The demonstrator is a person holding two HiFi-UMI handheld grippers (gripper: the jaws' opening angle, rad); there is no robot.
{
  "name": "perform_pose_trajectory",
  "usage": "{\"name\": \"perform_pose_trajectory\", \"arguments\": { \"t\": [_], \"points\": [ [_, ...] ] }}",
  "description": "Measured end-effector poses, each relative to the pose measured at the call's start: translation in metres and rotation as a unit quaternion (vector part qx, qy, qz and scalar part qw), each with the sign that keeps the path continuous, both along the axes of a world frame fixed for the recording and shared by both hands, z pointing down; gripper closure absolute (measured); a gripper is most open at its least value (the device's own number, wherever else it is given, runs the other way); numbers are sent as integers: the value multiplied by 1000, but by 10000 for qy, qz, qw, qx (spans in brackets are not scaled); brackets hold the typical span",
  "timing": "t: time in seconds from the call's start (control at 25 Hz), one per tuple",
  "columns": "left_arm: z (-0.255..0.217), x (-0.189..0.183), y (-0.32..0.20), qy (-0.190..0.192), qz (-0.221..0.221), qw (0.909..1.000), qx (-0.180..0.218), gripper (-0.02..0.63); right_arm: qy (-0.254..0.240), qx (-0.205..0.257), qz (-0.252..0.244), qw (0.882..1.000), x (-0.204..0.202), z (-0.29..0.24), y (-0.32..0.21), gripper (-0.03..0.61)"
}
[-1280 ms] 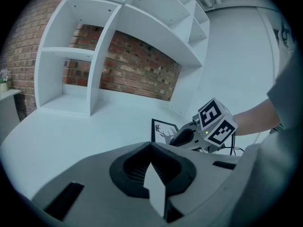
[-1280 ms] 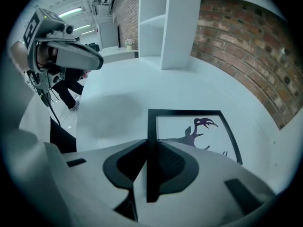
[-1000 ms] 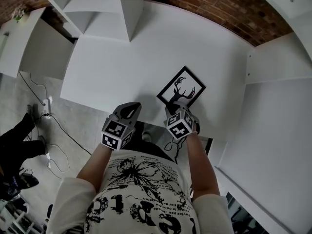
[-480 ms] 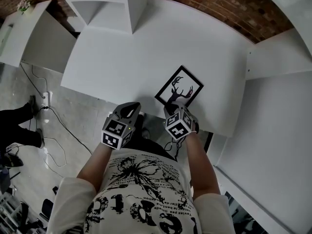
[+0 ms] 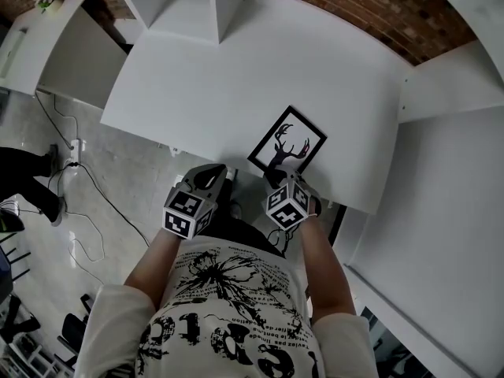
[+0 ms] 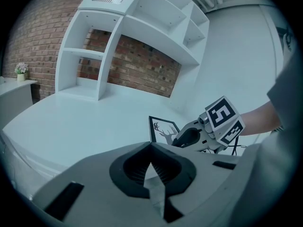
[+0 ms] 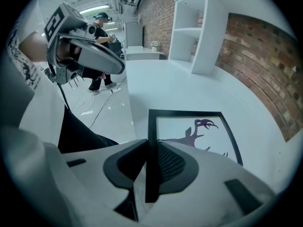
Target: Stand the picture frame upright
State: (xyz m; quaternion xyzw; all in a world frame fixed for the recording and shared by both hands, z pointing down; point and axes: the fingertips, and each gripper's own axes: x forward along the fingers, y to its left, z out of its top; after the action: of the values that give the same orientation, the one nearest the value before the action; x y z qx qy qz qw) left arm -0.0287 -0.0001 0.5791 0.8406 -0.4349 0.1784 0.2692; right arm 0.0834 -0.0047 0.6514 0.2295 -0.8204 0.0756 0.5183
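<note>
Looking down through the head view, I see the picture frame (image 5: 287, 139) just right of centre, on the white table (image 5: 236, 77) close to its near edge, its black border set cornerwise and a dark antlered deer printed on the white inside. It appears to lie flat or nearly so (whether the near corner is clear of the tabletop I cannot tell). My right gripper (image 5: 282, 181) meets that near corner. In the right gripper view, the jaws of the right gripper (image 7: 152, 164) are clamped on the frame's (image 7: 189, 126) black left edge, which runs straight down between the pads.

My left gripper (image 5: 208, 178) hangs lower left of the frame, apart from it, just off the table's edge. In its own view, the left gripper's (image 6: 151, 167) jaws are pressed together with nothing between them. A white shelf unit (image 5: 185, 6) stands at the top of the frame against a brick wall (image 5: 370, 10).
</note>
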Motion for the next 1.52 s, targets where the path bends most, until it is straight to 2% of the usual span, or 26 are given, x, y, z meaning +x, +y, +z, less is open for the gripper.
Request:
{"name": "perform_pose_trajectory", "arguments": {
  "t": [0.64,0.76,0.96,1.04,1.16,1.32,1.36,1.4,1.48,1.52],
  "points": [
    [17,7,40,218,-41,9993,-313,606,139,-41,-972,9952,2,-3,62,505],
    [29,17,43,457,-39,9973,-576,606,153,-46,-1262,9919,8,-3,70,505],
    [46,27,55,1149,-148,9873,-1088,606,214,-76,-1459,9890,7,-5,93,505],
    [50,29,54,1506,-299,9800,-1269,604,227,-84,-1515,9882,7,-4,100,505],
    [50,34,46,2162,-519,9628,-1539,606,223,-93,-1589,9870,9,-4,105,505],
    [64,41,40,2530,-609,9474,-1864,579,178,-115,-1647,9861,13,-4,112,505],
    [66,46,39,2714,-565,9405,-1965,564,171,-114,-1660,9859,14,-3,113,505],
    [65,53,39,3005,-510,9293,-2087,539,163,-110,-1675,9857,15,-2,113,505],
    [57,61,37,3651,-496,9014,-2274,456,145,-102,-1702,9852,16,-2,116,505],
    [54,63,35,3862,-525,8912,-2321,416,136,-101,-1711,9851,16,-2,117,505]
  ]
}}
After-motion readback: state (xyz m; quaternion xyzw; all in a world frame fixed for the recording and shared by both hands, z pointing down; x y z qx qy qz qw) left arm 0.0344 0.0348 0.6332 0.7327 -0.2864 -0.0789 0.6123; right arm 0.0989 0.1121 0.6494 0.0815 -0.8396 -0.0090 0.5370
